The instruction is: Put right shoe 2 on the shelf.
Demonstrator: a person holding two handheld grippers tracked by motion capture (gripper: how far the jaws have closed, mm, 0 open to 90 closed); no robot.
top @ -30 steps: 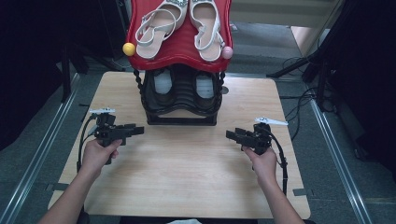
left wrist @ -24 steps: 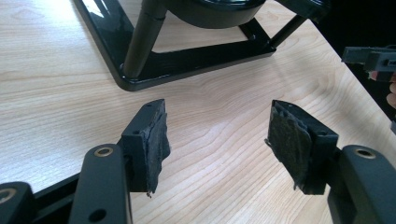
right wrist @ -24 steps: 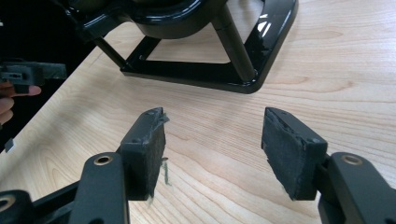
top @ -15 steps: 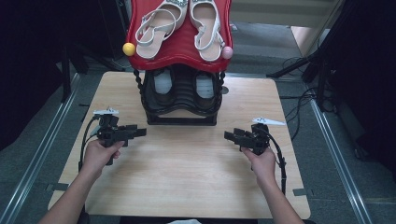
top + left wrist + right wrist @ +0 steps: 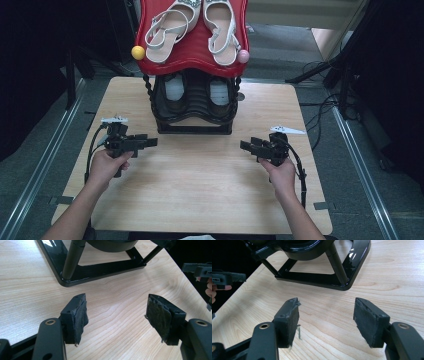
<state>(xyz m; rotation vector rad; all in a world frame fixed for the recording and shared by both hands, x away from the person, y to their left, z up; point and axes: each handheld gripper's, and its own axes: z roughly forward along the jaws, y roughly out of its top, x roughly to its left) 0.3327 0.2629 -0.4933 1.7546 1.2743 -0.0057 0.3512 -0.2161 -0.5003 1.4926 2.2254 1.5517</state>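
A light wood-grain tabletop (image 5: 200, 200) was set up over a grey floor (image 5: 30, 165), with metal rails (image 5: 50, 155) run along both sides. Black cables (image 5: 320, 105) were left trailing on the right by a dark stand (image 5: 345, 75). The far edges were pretty much swallowed by darkness, lit softly from above.

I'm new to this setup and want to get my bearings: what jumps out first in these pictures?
A red shelf tops a black rack at the table's far edge and carries a pair of white sandals, with dark shoes on the tier below. Nearer, on the bare wooden table, the left gripper and right gripper point at each other, jaws open and empty.
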